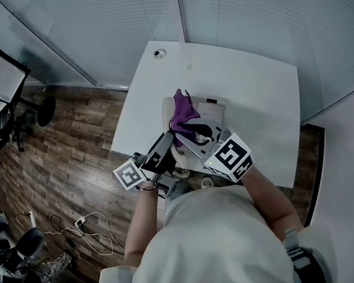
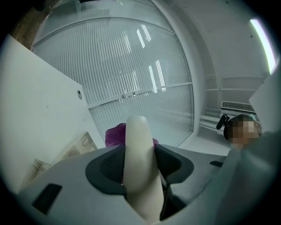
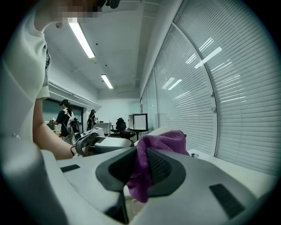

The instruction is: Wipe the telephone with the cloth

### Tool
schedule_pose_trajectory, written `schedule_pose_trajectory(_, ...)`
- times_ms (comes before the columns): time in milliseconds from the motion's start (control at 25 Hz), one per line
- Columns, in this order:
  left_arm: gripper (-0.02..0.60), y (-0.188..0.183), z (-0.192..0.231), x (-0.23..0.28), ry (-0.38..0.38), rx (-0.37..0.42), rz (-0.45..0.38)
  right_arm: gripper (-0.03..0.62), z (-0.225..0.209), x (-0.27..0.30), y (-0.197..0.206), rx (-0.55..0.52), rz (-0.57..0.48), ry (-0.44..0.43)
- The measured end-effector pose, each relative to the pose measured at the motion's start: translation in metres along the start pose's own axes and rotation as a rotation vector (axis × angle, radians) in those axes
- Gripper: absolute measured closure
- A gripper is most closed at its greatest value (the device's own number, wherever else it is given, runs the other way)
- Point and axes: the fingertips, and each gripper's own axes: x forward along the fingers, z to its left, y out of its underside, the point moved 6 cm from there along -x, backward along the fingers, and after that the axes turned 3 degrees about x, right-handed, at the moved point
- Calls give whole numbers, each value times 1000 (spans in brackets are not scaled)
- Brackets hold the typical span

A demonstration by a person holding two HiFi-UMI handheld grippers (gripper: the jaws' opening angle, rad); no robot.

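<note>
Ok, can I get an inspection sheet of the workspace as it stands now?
Surface: white table, with the telephone base near its front middle.
Job's things: cream handset, held by the left gripper; purple cloth, hanging from the right gripper over the telephone base.
Clutter: small round fitting at the table's far corner.
Grippers: left gripper shut on the handset; right gripper shut on the cloth.
Cables: white cable lying on the wood floor, left of the table.
Surroundings: glass walls with blinds; monitor on a stand at left; people in the background.
</note>
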Motion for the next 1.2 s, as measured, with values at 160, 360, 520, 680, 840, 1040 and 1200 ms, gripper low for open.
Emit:
schedule_pose_trajectory(160, 357, 0, -1, 0, 14, 2, 12, 513, -1, 1, 2, -1, 8, -17)
schedule_pose_trajectory(360, 357, -1, -4, 1, 38, -7, 43, 513, 0, 3, 3, -9, 25, -66)
schedule_pose_trajectory(520, 357, -2, -6, 1, 39, -5, 69, 513, 1, 2, 2, -13, 35, -100)
schedule_pose_trajectory(680, 357, -1, -5, 2, 36, 2, 69, 513, 2, 0, 5, -16, 47, -135)
schedule_pose_trajectory(840, 357, 0, -2, 3, 31, 9, 67, 513, 4, -2, 11, -17, 53, -144)
schedule_pose_trajectory(1040, 357, 0, -2, 2, 17, 16, 53, 513, 8, -3, 14, -16, 62, -164)
schedule_pose_trajectory(1200, 357, -1, -2, 1, 4, 19, 40, 513, 11, -5, 15, -15, 68, -176)
